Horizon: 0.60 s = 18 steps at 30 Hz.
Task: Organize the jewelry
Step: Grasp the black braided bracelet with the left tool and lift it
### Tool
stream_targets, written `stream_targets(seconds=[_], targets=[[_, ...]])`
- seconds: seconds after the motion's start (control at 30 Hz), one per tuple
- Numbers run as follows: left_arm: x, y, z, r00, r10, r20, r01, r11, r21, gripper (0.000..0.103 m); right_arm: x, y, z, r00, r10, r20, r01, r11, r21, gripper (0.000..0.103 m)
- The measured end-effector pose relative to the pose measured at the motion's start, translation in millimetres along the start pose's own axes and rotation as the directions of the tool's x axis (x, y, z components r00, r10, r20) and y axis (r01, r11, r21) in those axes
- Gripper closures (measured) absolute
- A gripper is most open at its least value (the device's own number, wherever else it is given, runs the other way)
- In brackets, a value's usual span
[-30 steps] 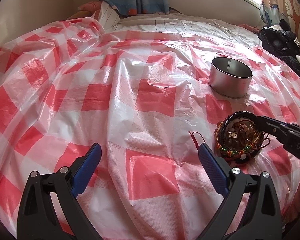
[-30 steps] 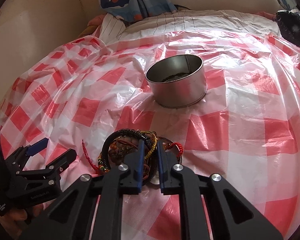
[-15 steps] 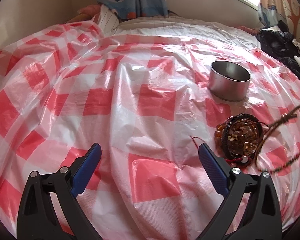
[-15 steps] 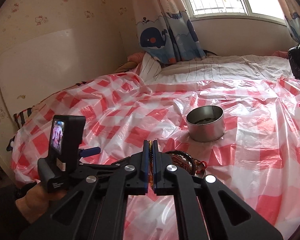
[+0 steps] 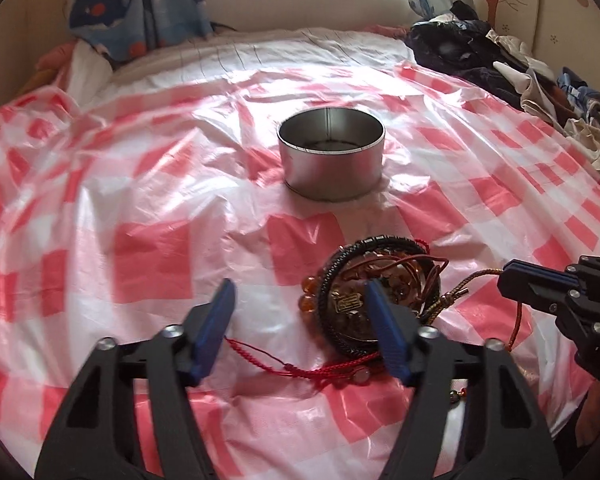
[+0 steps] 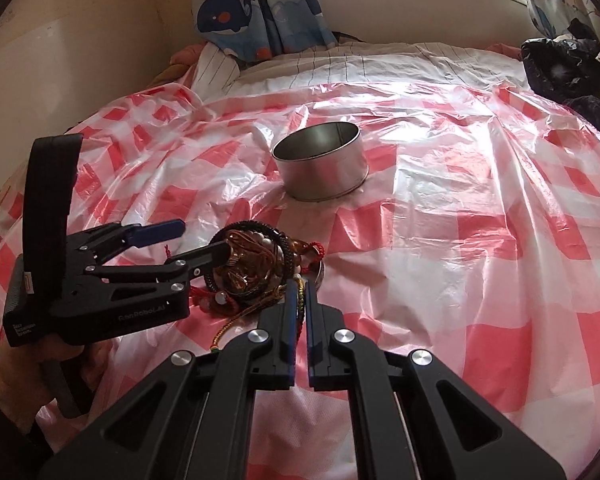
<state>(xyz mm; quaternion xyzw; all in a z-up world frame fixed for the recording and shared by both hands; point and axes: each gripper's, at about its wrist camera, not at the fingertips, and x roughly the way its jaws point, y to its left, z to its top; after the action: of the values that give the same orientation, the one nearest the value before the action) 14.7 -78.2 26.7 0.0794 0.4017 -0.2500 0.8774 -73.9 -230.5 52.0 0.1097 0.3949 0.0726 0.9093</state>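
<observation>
1. On the bed, over a red-and-white checked plastic sheet [image 5: 152,264], a heap of bracelets [image 5: 374,296] lies toward the near edge, well short of the window end.
2. The heap is a roughly round coil: a black braided band [image 5: 342,266] rings amber beads and brown cords, so the heap itself has no clear long axis.
3. A red cord [image 5: 292,368] trails out of the heap along the near edge toward the left side of the bed, its length running across the bed rather than toward the window.
4. A round metal tin [image 6: 320,164] stands upright with its mouth open, beyond the heap toward the window end and apart from it.
5. The left claw [image 5: 298,320] is spread wide; its right finger lies over the heap and its left finger is over bare sheet.
6. The right claw [image 6: 298,320] is pinched narrow on a braided cord [image 6: 299,312] that runs lengthwise between its fingers, back toward the heap.
7. In the left wrist view, that cord [image 5: 476,280] stretches from the heap sideways to the right claw [image 5: 508,280], toward the right edge of the bed.
8. Dark clothes [image 5: 476,52] are piled at the far right corner.
</observation>
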Motion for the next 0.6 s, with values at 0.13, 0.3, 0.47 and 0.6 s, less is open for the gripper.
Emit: stream_targets(seconds=[0.13, 0.3, 0.47, 0.6], targets=[[6.7, -3.2, -3.3, 0.998, -0.055, -0.024, 0.055, 0.998, 0.015, 0.085, 3.6, 2.0, -0.3, 1.0, -0.011, -0.004, 0.011, 1.0, -0.009, 0.07], [1.6, 0.0, -2.8, 0.996, -0.087, -0.035, 0.087, 0.996, -0.017, 0.096, 8.7, 6.0, -2.6, 0.999, -0.047, -0.024, 0.046, 0.998, -0.032, 0.054], [-37.3, 21.3, 2.8, 0.975, -0.208, 0.078, 0.216, 0.969, -0.12, 0.096, 29.7, 13.4, -8.2, 0.99, -0.102, -0.101, 0.094, 0.992, -0.083, 0.049], [-60.5, 45.8, 1.2, 0.97, -0.201, 0.134, 0.223, 0.957, -0.184, 0.096, 35.6, 17.2, -12.6, 0.992, -0.071, -0.105, 0.062, 0.994, -0.091, 0.084]])
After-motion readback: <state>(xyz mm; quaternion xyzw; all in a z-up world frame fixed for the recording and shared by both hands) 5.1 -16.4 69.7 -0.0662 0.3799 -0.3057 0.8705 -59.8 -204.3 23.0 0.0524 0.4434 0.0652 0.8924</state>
